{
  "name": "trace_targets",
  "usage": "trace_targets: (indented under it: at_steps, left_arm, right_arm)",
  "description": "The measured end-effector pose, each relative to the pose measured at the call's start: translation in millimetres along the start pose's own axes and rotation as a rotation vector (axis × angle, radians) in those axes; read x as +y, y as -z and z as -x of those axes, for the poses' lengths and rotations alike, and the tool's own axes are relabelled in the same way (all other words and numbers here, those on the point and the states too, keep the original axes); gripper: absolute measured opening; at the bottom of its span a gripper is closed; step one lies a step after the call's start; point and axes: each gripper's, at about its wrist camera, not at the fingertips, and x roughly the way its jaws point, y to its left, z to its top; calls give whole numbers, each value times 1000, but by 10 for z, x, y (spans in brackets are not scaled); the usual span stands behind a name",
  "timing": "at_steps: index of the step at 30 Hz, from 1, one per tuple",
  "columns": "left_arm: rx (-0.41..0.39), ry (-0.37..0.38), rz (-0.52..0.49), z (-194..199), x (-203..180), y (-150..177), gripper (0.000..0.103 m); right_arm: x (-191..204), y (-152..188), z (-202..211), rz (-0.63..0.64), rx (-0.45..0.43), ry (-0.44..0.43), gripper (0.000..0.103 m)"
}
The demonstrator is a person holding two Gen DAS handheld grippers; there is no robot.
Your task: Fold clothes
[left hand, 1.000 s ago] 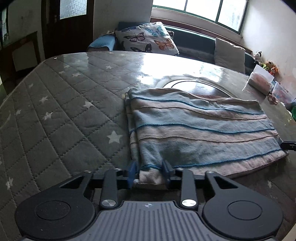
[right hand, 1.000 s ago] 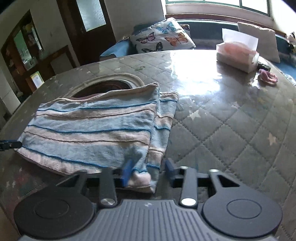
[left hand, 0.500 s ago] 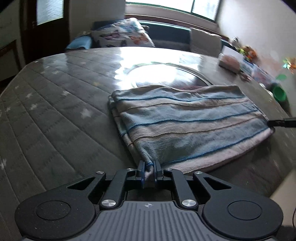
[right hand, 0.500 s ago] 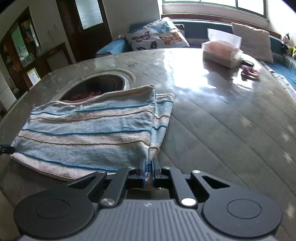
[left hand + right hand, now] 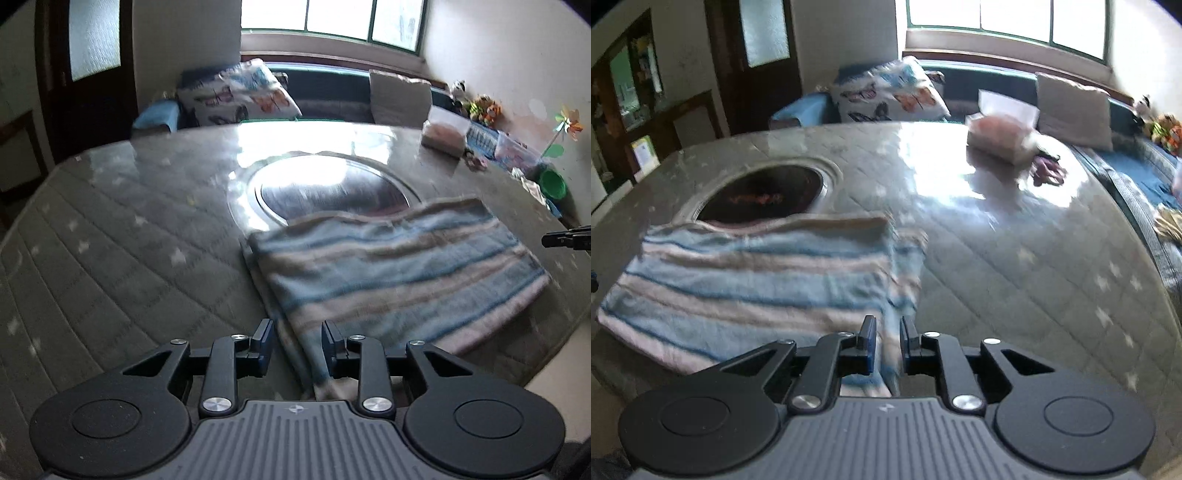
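A folded blue, white and tan striped garment (image 5: 399, 273) lies on the quilted grey table cover (image 5: 110, 236), partly over the round inset. My left gripper (image 5: 295, 347) is open, its jaws apart on either side of the garment's near left corner. The garment also shows in the right wrist view (image 5: 757, 288). My right gripper (image 5: 884, 343) is open by a narrower gap, with the near right corner lying between its jaws. The right gripper's tip (image 5: 565, 238) shows at the right edge of the left wrist view. Both views are blurred.
A round glass inset (image 5: 332, 188) sits in the table's middle. A tissue box (image 5: 1001, 136) and a small purple thing (image 5: 1049, 171) stand far right. A green bowl (image 5: 552, 182) and toys are at the right edge. A sofa with cushions (image 5: 243, 96) lies beyond.
Both grippers closed on the garment's near corners half a second ago and have now opened, letting go. Both cameras have risen and tilted, showing more of the room.
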Motion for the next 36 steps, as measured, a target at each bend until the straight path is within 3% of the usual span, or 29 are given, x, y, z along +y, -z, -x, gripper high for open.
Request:
trace_targets:
  at_steps: [11, 24, 31, 36]
  left_arm:
    - [-34, 44, -19, -551, -318, -444, 31]
    - [56, 45, -10, -1269, -372, -665, 31]
    - [48, 41, 11, -1298, -308, -693, 30]
    - [21, 64, -19, -1260, -408, -745, 31]
  right_arm:
    - [434, -407, -642, 47, -25, -134, 14]
    - [628, -666, -1306, 26, -22, -158, 14]
    - [493, -723, -1434, -32, -24, -127, 14]
    - [734, -711, -1303, 52, -38, -178, 20]
